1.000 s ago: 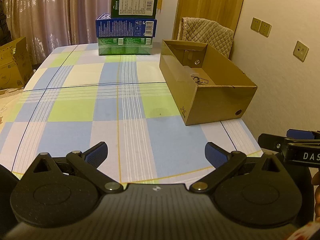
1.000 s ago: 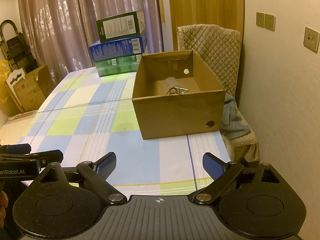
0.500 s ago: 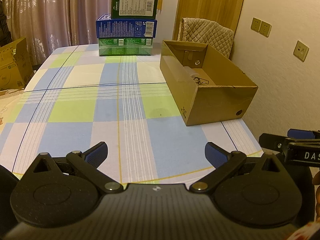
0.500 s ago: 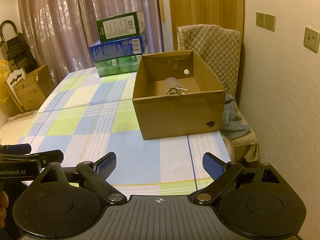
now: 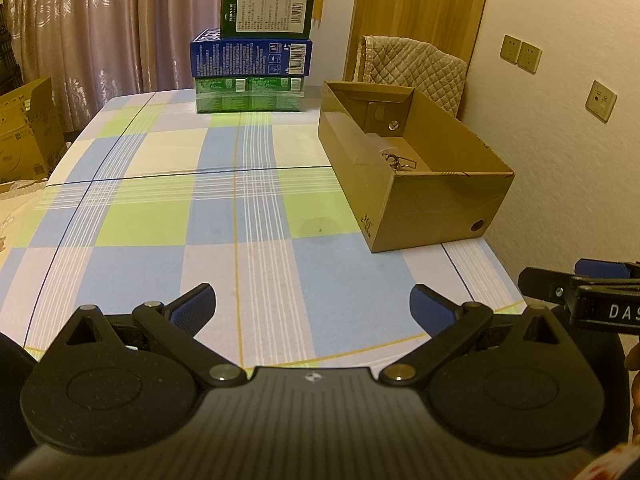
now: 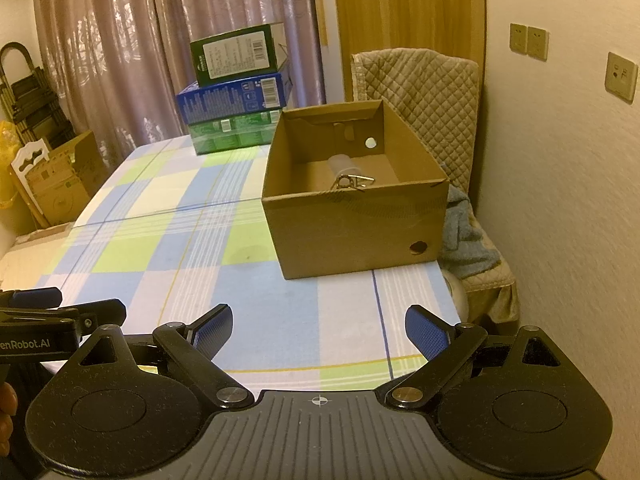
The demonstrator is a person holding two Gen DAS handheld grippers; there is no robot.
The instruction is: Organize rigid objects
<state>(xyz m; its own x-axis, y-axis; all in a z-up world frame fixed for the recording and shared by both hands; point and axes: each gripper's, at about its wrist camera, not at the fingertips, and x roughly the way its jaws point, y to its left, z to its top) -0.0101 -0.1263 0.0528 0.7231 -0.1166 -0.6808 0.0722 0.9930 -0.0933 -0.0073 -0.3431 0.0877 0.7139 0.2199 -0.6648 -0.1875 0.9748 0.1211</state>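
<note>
I hold both grippers over the near edge of the table [image 5: 240, 216], which wears a checked cloth of blue, green and pale squares. My left gripper [image 5: 312, 300] has its blue pads spread wide with nothing between them, only cloth showing below. My right gripper [image 6: 319, 326] stands just as wide and is also empty; from the left wrist view its side pokes in at the right margin.

The cardboard box [image 6: 352, 224] sits open-topped along the table's right edge, roughly midway along it. Inside, on the box floor, lie a small translucent container [image 6: 342, 165] and, touching it on the near side, a tangle of metal wire pieces [image 6: 354, 182]; I cannot tell exactly what those are.

At the far edge of the table 3 cartons form a stack: a green carton [image 5: 248, 94] at the bottom, a blue carton [image 5: 251, 57] on it, and a dark green carton [image 5: 267, 13] on top.
</note>
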